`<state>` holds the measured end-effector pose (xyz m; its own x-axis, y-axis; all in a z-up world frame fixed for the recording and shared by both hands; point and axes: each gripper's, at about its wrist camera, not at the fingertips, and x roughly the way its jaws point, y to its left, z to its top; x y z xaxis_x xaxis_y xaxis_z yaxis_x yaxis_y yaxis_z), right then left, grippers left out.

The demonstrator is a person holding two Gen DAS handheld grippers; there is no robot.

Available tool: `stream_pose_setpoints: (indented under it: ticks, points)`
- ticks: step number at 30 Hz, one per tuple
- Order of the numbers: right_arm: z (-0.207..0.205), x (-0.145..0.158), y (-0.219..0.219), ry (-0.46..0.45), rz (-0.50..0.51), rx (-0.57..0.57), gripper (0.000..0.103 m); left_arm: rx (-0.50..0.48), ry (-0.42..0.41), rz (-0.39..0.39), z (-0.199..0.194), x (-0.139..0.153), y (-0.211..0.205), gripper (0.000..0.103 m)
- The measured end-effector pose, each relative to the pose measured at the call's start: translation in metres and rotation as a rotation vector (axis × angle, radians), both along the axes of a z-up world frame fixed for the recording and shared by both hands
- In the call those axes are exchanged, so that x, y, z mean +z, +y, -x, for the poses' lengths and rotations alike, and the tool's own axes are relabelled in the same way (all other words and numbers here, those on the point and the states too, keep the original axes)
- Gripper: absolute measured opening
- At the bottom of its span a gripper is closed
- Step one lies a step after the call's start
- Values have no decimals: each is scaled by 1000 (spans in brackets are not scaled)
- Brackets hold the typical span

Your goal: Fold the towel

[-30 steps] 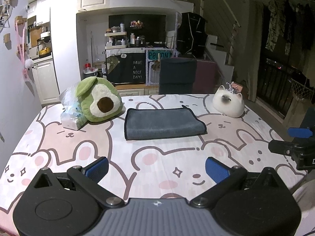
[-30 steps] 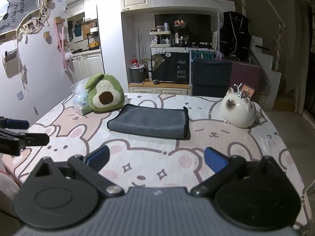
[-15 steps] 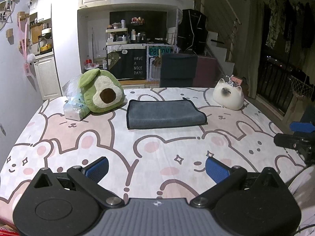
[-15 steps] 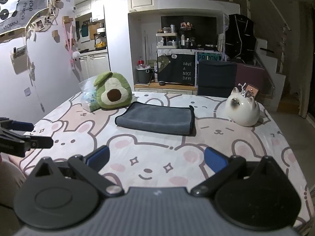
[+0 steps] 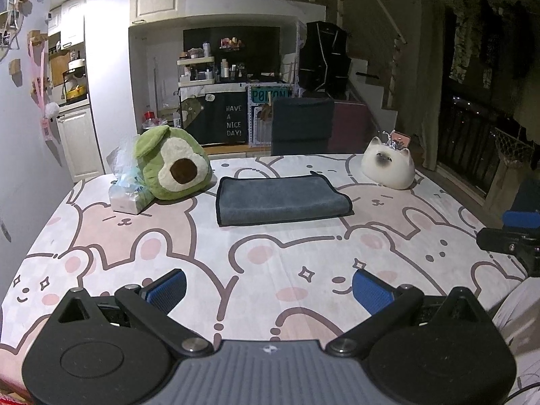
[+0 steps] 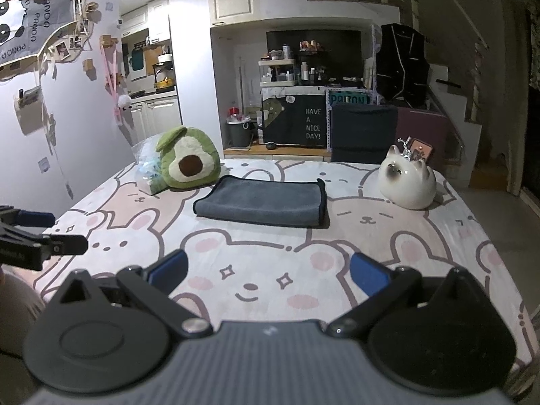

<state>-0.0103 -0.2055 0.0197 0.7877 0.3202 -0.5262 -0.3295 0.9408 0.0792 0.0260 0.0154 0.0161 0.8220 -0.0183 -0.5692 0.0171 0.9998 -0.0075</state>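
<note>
A grey towel (image 5: 281,199) lies folded into a flat rectangle on the far middle of the table with the bear-print cloth (image 5: 270,263). It also shows in the right wrist view (image 6: 265,205). My left gripper (image 5: 270,292) is open and empty, held back over the table's near edge, well short of the towel. My right gripper (image 6: 268,275) is open and empty too, over the near edge. Each gripper shows at the side of the other's view: the right one (image 5: 516,233), the left one (image 6: 37,233).
A green avocado plush (image 5: 172,167) and a plastic-wrapped pack (image 5: 126,190) sit left of the towel. A white cat-shaped figure (image 5: 388,167) sits to its right. A dark chair (image 5: 302,126) stands behind the table's far edge.
Both grippers have drawn back and up from the table, so the towel looks farther away. The towel has not moved. Both stay open.
</note>
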Motion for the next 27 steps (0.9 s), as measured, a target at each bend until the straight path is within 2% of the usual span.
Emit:
stream_pose_setpoints:
  ticks: [10, 27]
  points:
    - [3, -7, 5, -5, 35, -2, 103, -4, -6, 4, 2, 0, 0, 103]
    - [4, -11, -1, 7, -6, 10, 103, -2, -5, 5, 3, 0, 0, 103]
